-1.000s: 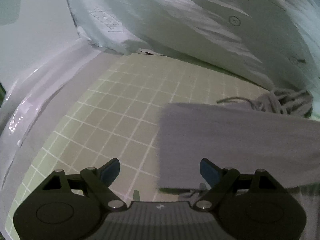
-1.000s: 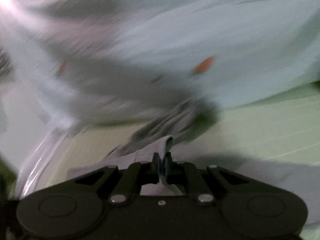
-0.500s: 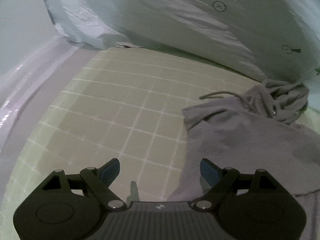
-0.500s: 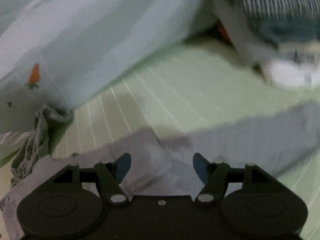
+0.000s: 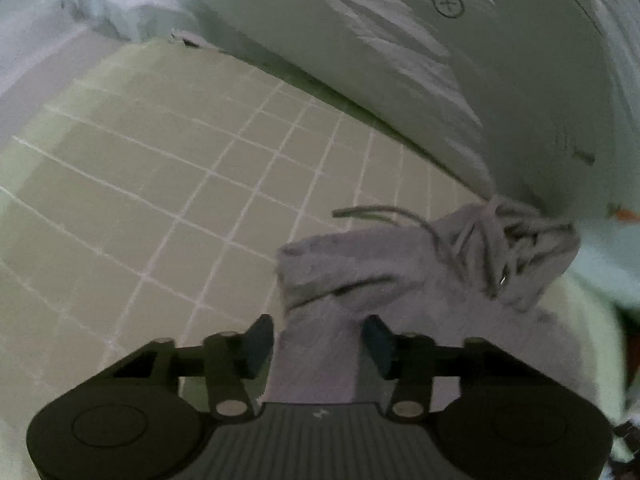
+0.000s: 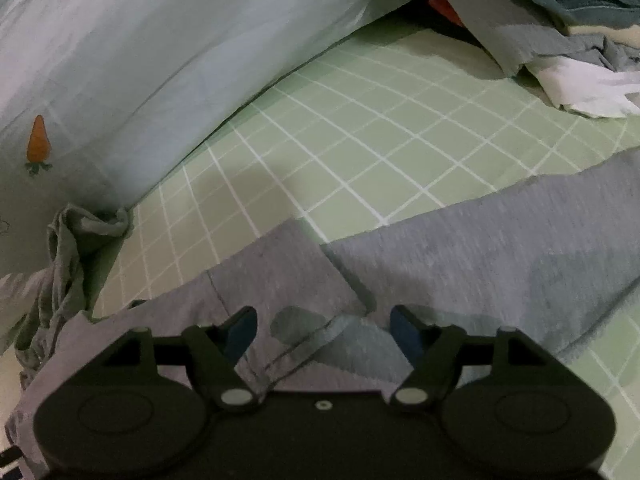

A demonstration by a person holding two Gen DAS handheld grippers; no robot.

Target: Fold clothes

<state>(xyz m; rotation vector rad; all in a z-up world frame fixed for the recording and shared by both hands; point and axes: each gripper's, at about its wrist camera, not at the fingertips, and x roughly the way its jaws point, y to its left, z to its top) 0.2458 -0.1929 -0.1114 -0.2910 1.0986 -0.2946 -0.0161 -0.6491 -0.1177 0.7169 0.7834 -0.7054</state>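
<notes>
A grey drawstring garment lies on the green checked sheet, its waistband bunched against the pale duvet, a cord trailing left. My left gripper points down at the garment's left edge. Its jaws are closing, with a gathered strip of the grey cloth filling the gap between them. In the right wrist view the garment spreads flat to the right. My right gripper hovers low over a seamed flap, jaws opening, the cloth under them and not pinched.
A pale duvet with a carrot print rises behind the garment. At the far right sits a pile of other clothes with a white piece. Bare checked sheet lies between duvet and garment.
My right gripper let go of the pinched fold, opened and sank toward the flat garment. My left gripper moved onto the garment's edge and its jaws narrowed around the cloth.
</notes>
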